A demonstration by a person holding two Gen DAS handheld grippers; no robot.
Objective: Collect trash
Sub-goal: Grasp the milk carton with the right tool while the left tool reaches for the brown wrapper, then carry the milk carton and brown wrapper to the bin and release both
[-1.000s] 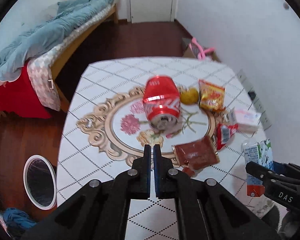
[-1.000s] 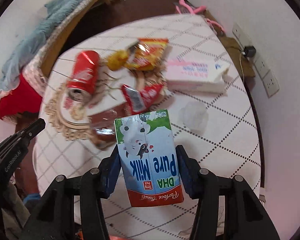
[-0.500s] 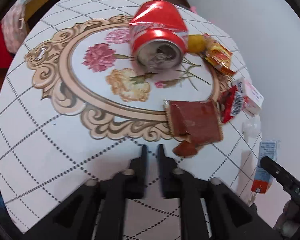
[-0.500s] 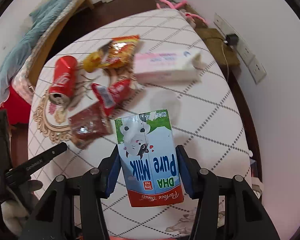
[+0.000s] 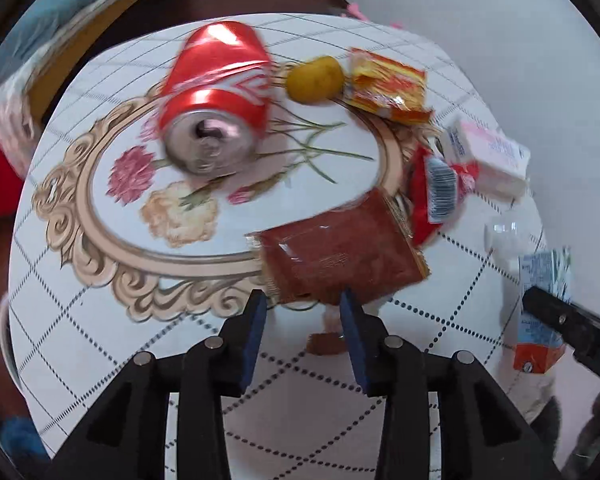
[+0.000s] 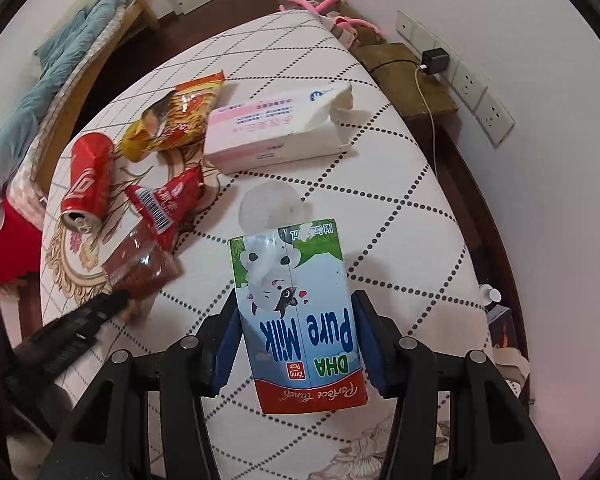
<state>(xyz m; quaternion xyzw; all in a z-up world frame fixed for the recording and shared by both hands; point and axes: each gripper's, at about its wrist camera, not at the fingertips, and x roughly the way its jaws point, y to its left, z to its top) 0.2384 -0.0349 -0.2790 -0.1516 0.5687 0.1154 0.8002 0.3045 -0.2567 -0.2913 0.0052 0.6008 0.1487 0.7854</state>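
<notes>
Tablecloth (image 5: 80, 320), white with a dotted diamond grid and a gold oval floral frame, covers the table that carries all the litter. Taking the red soda can (image 5: 216, 100) as landmark: it lies on its side inside the oval, its open top facing the left wrist camera. To the can's right, seen from that camera, sits a yellow fruit (image 5: 315, 79), and just beyond the fruit an orange-yellow snack packet (image 5: 388, 86). Farther right of the can, near the table edge, lies a torn pink-and-white tissue pack (image 5: 490, 158), with a red wrapper (image 5: 436, 196) showing a barcode beside it. Nearer the camera than the can, across the oval's rim, lies a brown snack packet (image 5: 340, 258). The left gripper (image 5: 302, 300) points steeply down over this packet's near edge; its jaws have just been opening and stand moderately apart, a torn brown scrap (image 5: 326, 340) on the cloth between them, the blue pads not pressing anything. The right gripper (image 6: 296, 300), well to the can's right, clamps a blue-and-green milk carton (image 6: 296, 312) between both pads, above the cloth.
</notes>
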